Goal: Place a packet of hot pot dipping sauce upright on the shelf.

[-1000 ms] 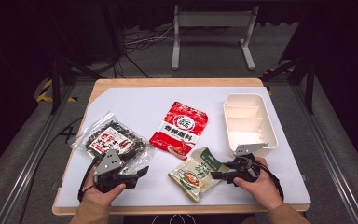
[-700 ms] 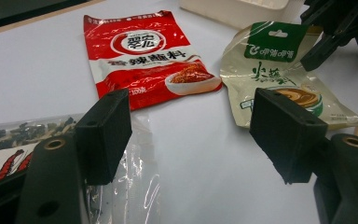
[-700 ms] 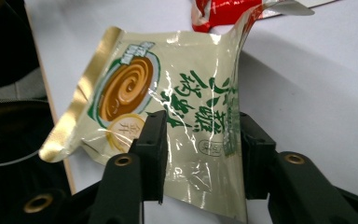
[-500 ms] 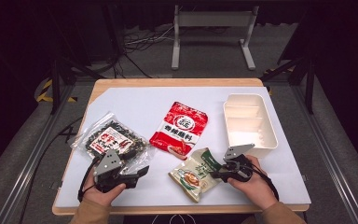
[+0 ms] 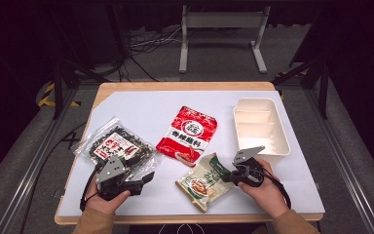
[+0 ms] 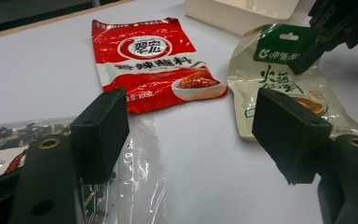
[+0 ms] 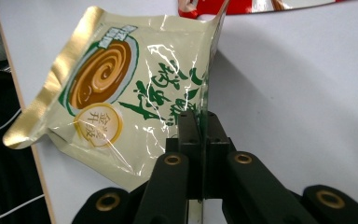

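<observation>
The green-and-cream pouch (image 5: 205,181) lies near the front of the white worktop (image 5: 141,109), between the two hands, its top edge pinched by the right tool (image 5: 227,177), whose jaws have just been closing onto it. The right gripper view shows what the high view cannot: the two black jaws pressed together on a thin seam of the pouch (image 7: 121,98), the pack's gold-edged corner reaching past the worktop's wooden front edge. The left gripper view shows the pouch (image 6: 279,86) from the other side, with the right tool (image 6: 307,56) gripping by its green header. The left tool (image 5: 143,180) rests near the front left with its jaws spread and nothing between them, hovering just over the clear bag of dark dried pieces (image 5: 117,144). A red seasoning packet (image 5: 189,134) lies just behind the pouch, their corners nearly touching. The cream divided tray (image 5: 277,127) stands at the right, close to the right hand (image 5: 265,190). Bare worktop lies open behind the packets and between the two tools at the front.
</observation>
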The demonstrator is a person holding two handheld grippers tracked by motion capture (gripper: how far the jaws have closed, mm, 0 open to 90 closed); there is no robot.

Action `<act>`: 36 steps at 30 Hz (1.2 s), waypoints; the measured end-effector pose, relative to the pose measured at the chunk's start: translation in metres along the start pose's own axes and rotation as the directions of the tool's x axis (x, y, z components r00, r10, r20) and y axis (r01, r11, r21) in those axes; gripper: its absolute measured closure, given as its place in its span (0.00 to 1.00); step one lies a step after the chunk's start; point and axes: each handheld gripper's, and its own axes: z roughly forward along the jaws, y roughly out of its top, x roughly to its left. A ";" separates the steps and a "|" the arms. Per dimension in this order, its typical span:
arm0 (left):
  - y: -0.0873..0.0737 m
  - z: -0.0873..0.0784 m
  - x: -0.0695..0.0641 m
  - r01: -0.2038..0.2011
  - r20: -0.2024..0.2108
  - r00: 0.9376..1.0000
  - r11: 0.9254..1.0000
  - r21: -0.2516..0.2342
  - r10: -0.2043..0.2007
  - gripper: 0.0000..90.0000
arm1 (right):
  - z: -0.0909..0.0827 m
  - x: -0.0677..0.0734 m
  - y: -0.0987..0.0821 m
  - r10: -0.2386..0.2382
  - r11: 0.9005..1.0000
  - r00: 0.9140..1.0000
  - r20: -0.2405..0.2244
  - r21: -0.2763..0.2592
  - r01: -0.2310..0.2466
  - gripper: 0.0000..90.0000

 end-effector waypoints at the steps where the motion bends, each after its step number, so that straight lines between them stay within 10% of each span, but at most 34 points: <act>1: 0.000 0.000 0.001 0.003 0.002 1.000 1.000 0.000 -0.003 0.31 | -0.002 0.001 0.001 0.000 1.000 1.000 -0.001 -0.002 0.000 0.99; 17: -0.001 -0.003 0.007 0.031 -0.007 1.000 1.000 -0.005 -0.031 0.28 | -0.043 0.030 0.044 -0.098 0.995 0.995 0.000 -0.020 0.098 1.00; 36: -0.002 -0.007 0.012 0.040 -0.031 0.999 0.999 -0.008 -0.040 0.28 | -0.085 0.048 0.078 -0.308 0.951 0.943 0.125 0.043 0.305 1.00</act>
